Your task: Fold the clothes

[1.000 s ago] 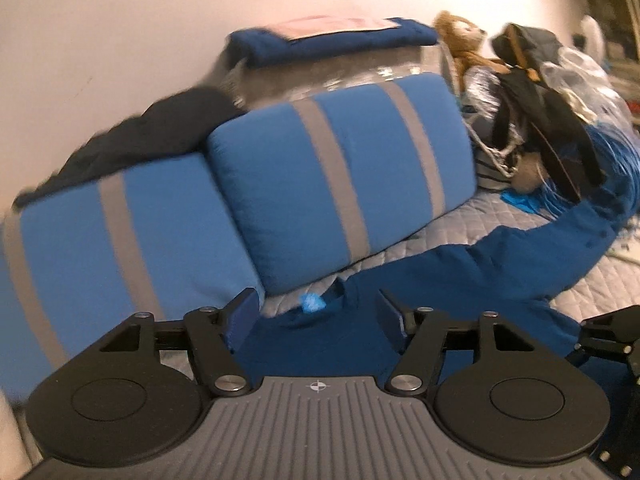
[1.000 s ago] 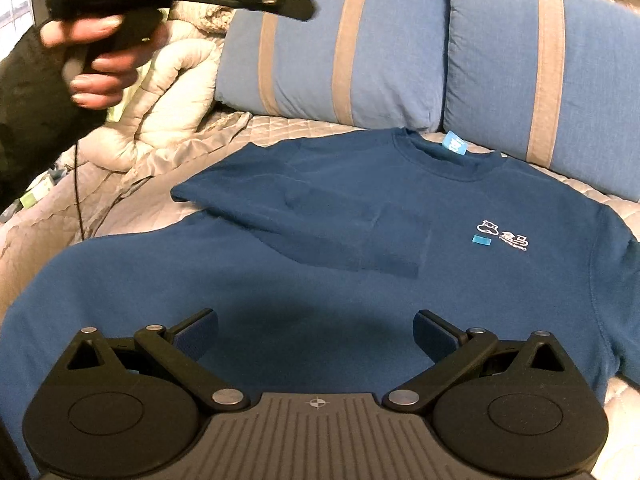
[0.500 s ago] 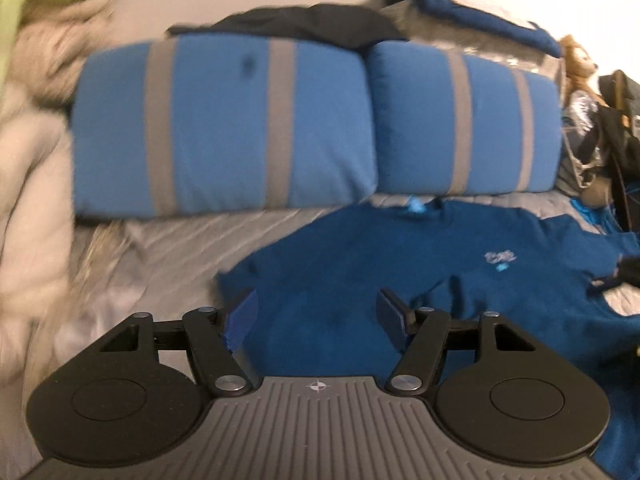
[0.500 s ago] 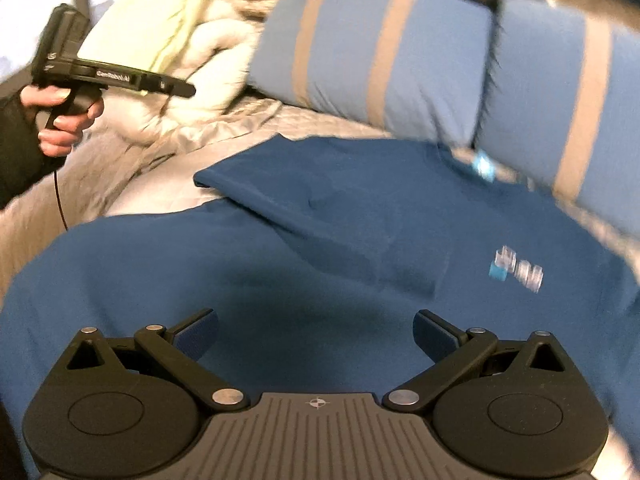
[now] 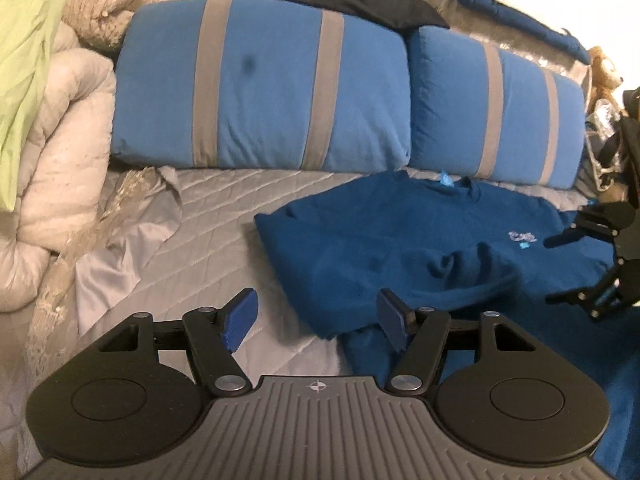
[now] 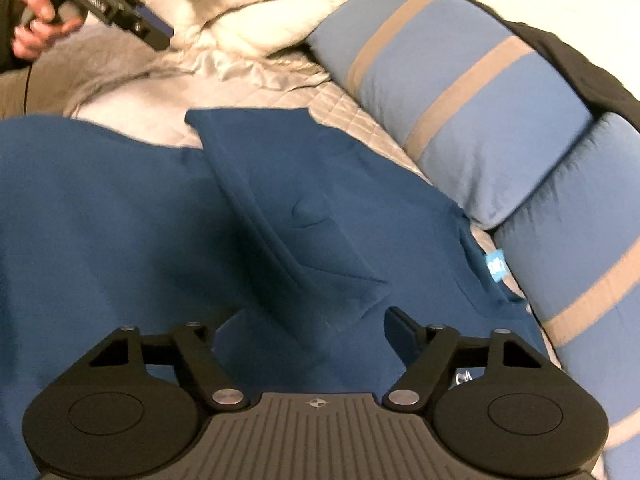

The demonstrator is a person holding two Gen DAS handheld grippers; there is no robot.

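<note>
From my left gripper point(image 5: 316, 322) I see the jaws spread wide with nothing between them, hovering above the grey quilted bed cover point(image 5: 224, 216) at the folded left edge of the navy sweatshirt point(image 5: 400, 240); the right fingertip sits over the cloth, the left one over bare quilt. The sweatshirt lies flat on the bed, its neck with a light blue label point(image 5: 445, 179) just in front of two blue pillows with grey stripes point(image 5: 260, 88), and a small pale chest logo point(image 5: 522, 237) faces up. One sleeve is folded inward across the body. In the same view my right gripper point(image 5: 560, 268) shows at the far right edge, above the sweatshirt's chest side, its black fingers apart. From the right gripper point(image 6: 308, 320) the jaws are likewise wide open and empty, poised over the folded sleeve point(image 6: 288, 216), whose cuff end lies just ahead of the fingertips. In the top left corner of that view a hand point(image 6: 34, 20) holds the left gripper point(image 6: 158, 38) above the bed, well apart from the cloth. A cream duvet point(image 5: 52, 160) is bunched at the left, and a dark garment point(image 5: 352, 0) is draped over the pillows.
</note>
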